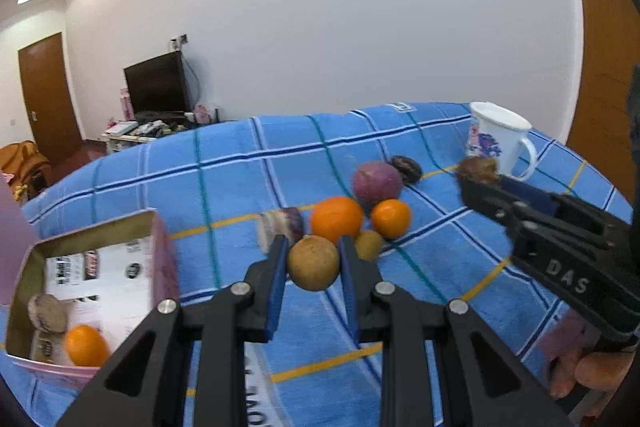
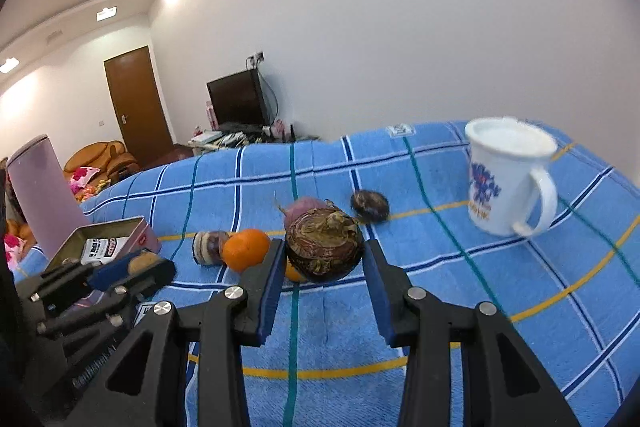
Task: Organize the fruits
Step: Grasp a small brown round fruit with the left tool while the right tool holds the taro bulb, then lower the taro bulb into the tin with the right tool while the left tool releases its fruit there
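My left gripper (image 1: 313,259) is shut on a round brown fruit (image 1: 313,263), held above the blue checked cloth (image 1: 240,187). My right gripper (image 2: 323,259) is shut on a dark brown, rough-skinned fruit (image 2: 324,251); it also shows in the left wrist view (image 1: 478,169). On the cloth lie two oranges (image 1: 337,219) (image 1: 390,218), a purple fruit (image 1: 377,183), a small green-brown fruit (image 1: 369,243), a purple-and-white cut piece (image 1: 279,227) and a dark fruit (image 1: 406,169). A pink tin box (image 1: 80,291) at the left holds an orange (image 1: 86,345) and a cut piece (image 1: 47,313).
A white mug (image 2: 508,179) with a blue flower print stands at the right on the cloth. The box's pink lid (image 2: 44,195) stands upright at the far left. A TV, a door and a sofa are in the room behind.
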Demonstrator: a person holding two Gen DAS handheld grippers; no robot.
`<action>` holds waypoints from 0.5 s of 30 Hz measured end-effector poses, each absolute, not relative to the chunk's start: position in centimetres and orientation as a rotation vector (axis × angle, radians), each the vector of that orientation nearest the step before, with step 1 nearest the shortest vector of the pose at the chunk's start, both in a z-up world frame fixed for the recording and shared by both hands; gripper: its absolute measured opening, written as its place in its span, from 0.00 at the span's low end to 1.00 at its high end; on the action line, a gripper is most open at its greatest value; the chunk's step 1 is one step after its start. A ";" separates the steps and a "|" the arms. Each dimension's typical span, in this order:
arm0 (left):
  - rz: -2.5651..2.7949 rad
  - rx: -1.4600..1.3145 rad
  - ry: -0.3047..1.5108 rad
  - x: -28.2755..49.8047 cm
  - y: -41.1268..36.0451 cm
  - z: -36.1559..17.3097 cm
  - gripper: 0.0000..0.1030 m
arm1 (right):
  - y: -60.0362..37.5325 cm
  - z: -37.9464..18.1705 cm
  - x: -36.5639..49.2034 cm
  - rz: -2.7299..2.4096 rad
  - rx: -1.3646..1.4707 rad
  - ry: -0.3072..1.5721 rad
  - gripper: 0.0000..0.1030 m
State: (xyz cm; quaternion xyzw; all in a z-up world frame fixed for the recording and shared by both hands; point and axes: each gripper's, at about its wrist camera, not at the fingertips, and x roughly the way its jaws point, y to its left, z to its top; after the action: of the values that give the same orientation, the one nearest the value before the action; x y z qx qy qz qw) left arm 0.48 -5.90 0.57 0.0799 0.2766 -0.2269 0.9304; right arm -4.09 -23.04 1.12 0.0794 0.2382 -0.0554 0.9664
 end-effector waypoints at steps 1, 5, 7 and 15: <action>-0.457 0.164 0.566 0.6 -5.5 0.6 0.26 | -22.9 1.2 -4.2 -0.120 0.151 0.475 0.40; -0.421 0.173 0.551 1.0 -3.4 0.8 0.26 | -22.0 1.5 -4.5 -0.154 0.106 0.447 0.40; -0.404 0.173 0.544 1.2 -2.5 0.9 0.26 | -21.4 1.5 -4.6 -0.166 0.082 0.441 0.40; -0.379 0.120 0.556 2.3 0.2 0.8 0.26 | -19.3 1.0 -3.6 -0.155 0.062 0.496 0.40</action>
State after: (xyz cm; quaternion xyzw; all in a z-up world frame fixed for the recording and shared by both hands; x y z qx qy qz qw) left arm 2.32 0.18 0.84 0.0588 0.2725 -0.1858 0.9422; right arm -3.62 -19.34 1.03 0.0306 0.2452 -0.0765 0.9660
